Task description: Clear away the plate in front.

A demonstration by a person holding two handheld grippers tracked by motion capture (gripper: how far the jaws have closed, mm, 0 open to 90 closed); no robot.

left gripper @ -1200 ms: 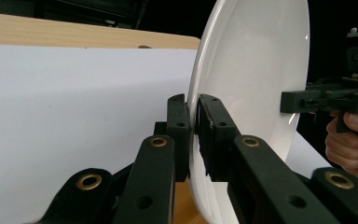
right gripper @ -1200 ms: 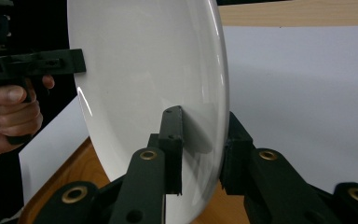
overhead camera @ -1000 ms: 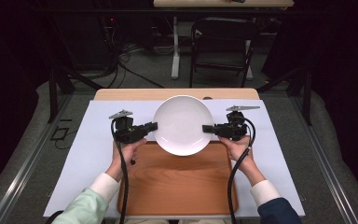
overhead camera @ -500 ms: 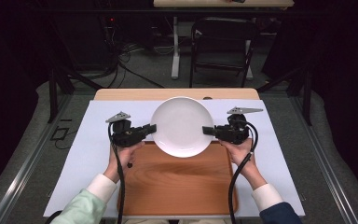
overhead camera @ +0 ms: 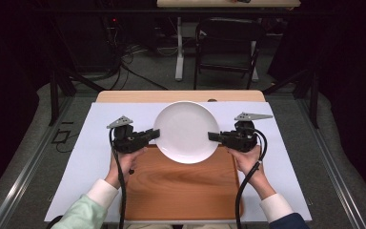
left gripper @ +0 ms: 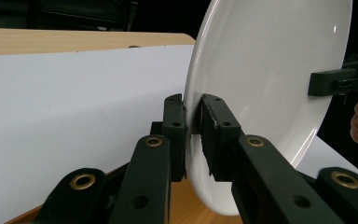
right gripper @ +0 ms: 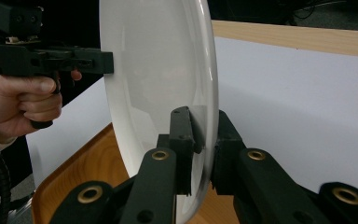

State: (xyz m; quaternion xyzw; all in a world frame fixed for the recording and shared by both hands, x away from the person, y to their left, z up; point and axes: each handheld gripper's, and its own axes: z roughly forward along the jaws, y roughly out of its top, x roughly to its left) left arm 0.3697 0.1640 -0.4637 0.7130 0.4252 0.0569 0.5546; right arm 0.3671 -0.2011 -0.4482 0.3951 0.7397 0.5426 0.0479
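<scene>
Dark room, cables and a folding chair (overhead camera: 228, 45) beyond the table. White paper sheet (overhead camera: 95, 157) covers the light wooden tabletop (overhead camera: 181, 96); a brown wooden tray (overhead camera: 181, 186) lies on it at the near edge. Round white ceramic plate (overhead camera: 186, 131) sits over the tray's far edge, at the centre. Left gripper (overhead camera: 155, 134) is clamped on the plate's left rim, right gripper (overhead camera: 212, 136) on its right rim, jaws pinching the rim from both faces.

High view looks down from afar; gripper views sit close (sharing the plate (overhead camera: 186, 131)).
</scene>
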